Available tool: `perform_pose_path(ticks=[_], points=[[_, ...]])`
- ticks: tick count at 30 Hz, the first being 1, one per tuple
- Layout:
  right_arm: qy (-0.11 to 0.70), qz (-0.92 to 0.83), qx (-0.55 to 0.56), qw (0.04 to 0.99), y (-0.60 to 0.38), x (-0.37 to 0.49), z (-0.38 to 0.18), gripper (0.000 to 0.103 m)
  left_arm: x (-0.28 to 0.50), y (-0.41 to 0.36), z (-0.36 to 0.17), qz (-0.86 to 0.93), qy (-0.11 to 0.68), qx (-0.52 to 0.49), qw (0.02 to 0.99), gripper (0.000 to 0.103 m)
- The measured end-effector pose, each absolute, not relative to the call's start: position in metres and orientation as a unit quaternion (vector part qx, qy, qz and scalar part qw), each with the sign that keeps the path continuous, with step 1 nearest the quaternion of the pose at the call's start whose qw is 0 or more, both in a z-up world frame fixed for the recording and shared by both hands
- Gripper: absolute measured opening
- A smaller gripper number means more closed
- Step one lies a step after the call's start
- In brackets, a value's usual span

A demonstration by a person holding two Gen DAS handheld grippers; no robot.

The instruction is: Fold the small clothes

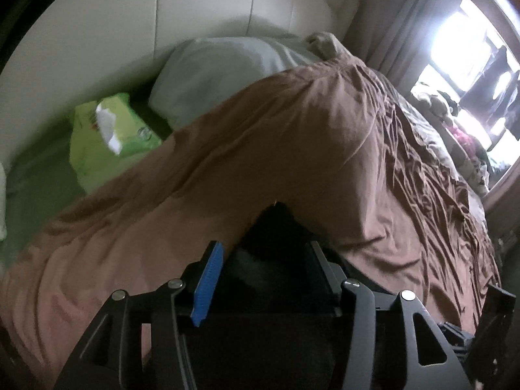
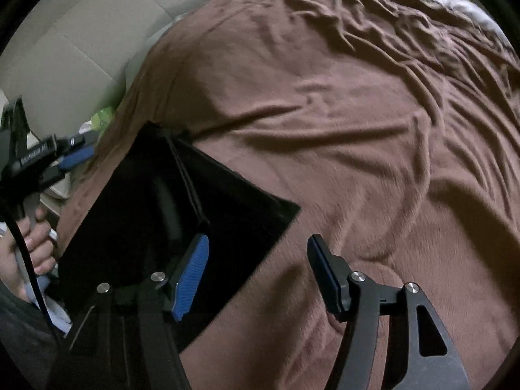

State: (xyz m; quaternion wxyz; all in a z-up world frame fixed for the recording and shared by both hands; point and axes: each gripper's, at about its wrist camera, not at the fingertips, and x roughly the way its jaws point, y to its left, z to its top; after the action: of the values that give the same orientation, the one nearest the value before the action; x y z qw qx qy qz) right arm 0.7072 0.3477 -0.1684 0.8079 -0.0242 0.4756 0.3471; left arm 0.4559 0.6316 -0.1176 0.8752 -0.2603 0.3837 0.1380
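Note:
A black garment (image 2: 156, 214) lies flat on the brown blanket (image 2: 357, 123), a seam running along its fold. My right gripper (image 2: 258, 240) is open above the garment's right corner; its blue left pad (image 2: 191, 276) hangs over the cloth and its right finger over bare blanket. In the left wrist view the same black garment (image 1: 273, 227) fills the gap of my left gripper (image 1: 266, 250), which is open, its pads standing apart from the cloth. The left gripper (image 2: 70, 156) also shows at the far left of the right wrist view, held by a hand (image 2: 35, 243).
A green tissue pack (image 1: 110, 130) and a pale pillow (image 1: 221, 74) lie against the cream headboard (image 1: 97, 32). Loose clothes (image 1: 455, 123) are piled at the far side by a bright window (image 1: 468, 42). The blanket is heavily wrinkled toward that side.

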Motion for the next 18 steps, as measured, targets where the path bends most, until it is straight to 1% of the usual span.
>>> perform_pose_path(ticks=[3, 4, 6, 8, 10, 12, 13, 14, 15, 16, 17, 18], points=[[0.471, 0.332, -0.032, 0.816, 0.343, 0.708, -0.167, 0.061, 0.444, 0.627, -0.116, 0.136, 0.388, -0.268, 0.871, 0.055], [0.472, 0.331, -0.035, 0.816, 0.343, 0.705, -0.165, 0.061, 0.439, 0.625, -0.114, 0.137, 0.388, -0.269, 0.871, 0.057], [0.477, 0.335, -0.035, 0.812, 0.338, 0.704, -0.161, 0.061, 0.43, 0.619, -0.108, 0.141, 0.388, -0.266, 0.871, 0.064], [0.477, 0.341, -0.042, 0.809, 0.332, 0.701, -0.151, 0.061, 0.42, 0.612, -0.1, 0.143, 0.386, -0.263, 0.873, 0.08], [0.47, 0.348, -0.054, 0.81, 0.322, 0.694, -0.139, 0.061, 0.411, 0.604, -0.091, 0.141, 0.385, -0.26, 0.874, 0.086], [0.464, 0.354, -0.06, 0.81, 0.314, 0.684, -0.124, 0.061, 0.403, 0.595, -0.081, 0.141, 0.388, -0.257, 0.874, 0.088], [0.463, 0.359, -0.056, 0.809, 0.309, 0.681, -0.117, 0.063, 0.398, 0.59, -0.076, 0.141, 0.389, -0.257, 0.874, 0.089], [0.46, 0.364, -0.046, 0.808, 0.299, 0.675, -0.107, 0.072, 0.393, 0.585, -0.069, 0.139, 0.388, -0.257, 0.874, 0.091], [0.455, 0.364, -0.042, 0.811, 0.293, 0.671, -0.098, 0.077, 0.388, 0.579, -0.061, 0.137, 0.387, -0.256, 0.875, 0.092], [0.449, 0.367, -0.035, 0.814, 0.286, 0.666, -0.09, 0.085, 0.384, 0.574, -0.055, 0.134, 0.387, -0.254, 0.876, 0.097], [0.445, 0.371, -0.027, 0.815, 0.277, 0.661, -0.08, 0.091, 0.377, 0.567, -0.045, 0.129, 0.384, -0.251, 0.879, 0.103], [0.443, 0.37, -0.025, 0.816, 0.271, 0.656, -0.072, 0.094, 0.373, 0.561, -0.037, 0.126, 0.382, -0.248, 0.881, 0.103]])
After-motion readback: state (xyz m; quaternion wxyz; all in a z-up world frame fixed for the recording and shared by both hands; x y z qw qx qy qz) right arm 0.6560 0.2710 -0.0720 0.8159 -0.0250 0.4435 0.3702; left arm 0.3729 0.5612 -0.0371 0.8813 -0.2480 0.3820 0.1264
